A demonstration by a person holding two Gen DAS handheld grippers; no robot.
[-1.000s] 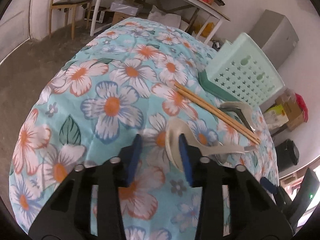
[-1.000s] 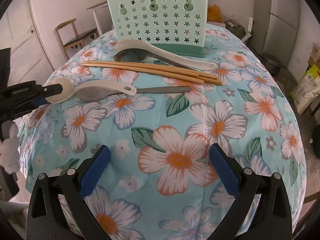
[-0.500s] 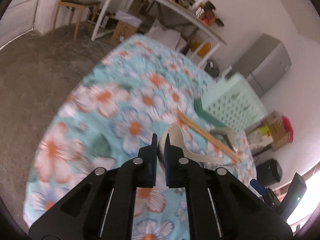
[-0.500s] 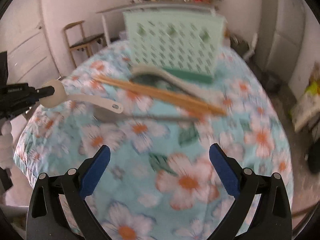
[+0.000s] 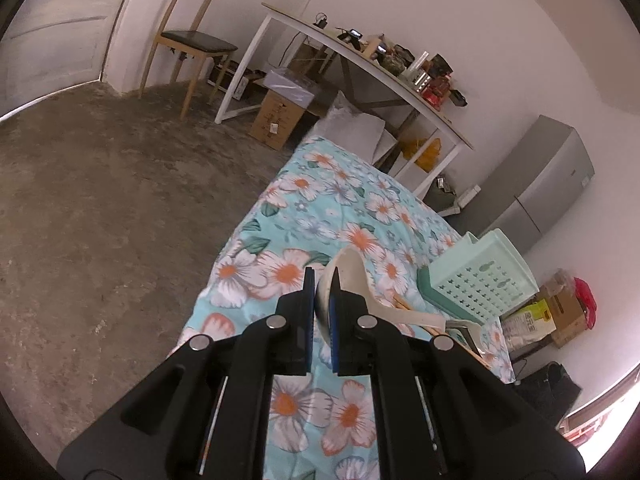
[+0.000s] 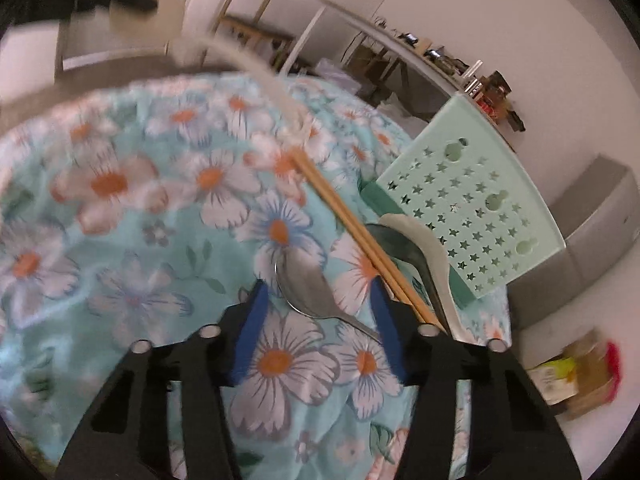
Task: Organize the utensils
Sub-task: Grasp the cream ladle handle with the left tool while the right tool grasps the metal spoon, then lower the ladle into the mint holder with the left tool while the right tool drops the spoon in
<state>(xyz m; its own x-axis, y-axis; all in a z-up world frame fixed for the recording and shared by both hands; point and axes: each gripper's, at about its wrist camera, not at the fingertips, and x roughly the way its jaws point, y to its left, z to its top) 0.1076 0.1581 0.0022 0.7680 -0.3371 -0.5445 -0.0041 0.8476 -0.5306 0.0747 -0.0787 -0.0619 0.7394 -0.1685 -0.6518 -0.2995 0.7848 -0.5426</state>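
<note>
My left gripper [image 5: 321,280] is shut on the bowl of a white soup spoon [image 5: 352,276] and holds it in the air above the flowered table [image 5: 304,216]; the spoon shows blurred in the right wrist view [image 6: 256,68]. My right gripper [image 6: 318,300] is open, low over the table, with a metal spoon [image 6: 308,284] between its fingers. A pair of wooden chopsticks [image 6: 352,232] lies just right of it. Another white spoon [image 6: 428,256] and a dark metal spoon [image 6: 396,244] lie beside the mint green utensil basket [image 6: 468,216], also seen in the left wrist view [image 5: 480,280].
A wooden chair [image 5: 192,40], a long white desk with clutter [image 5: 360,64], cardboard boxes [image 5: 276,116] and a grey cabinet [image 5: 536,188] stand around the table. The floor [image 5: 100,200] is bare concrete left of the table.
My left gripper closed on the white spoon and lifted it off the table. My right gripper moved forward and down so that the metal spoon lies between its fingers.
</note>
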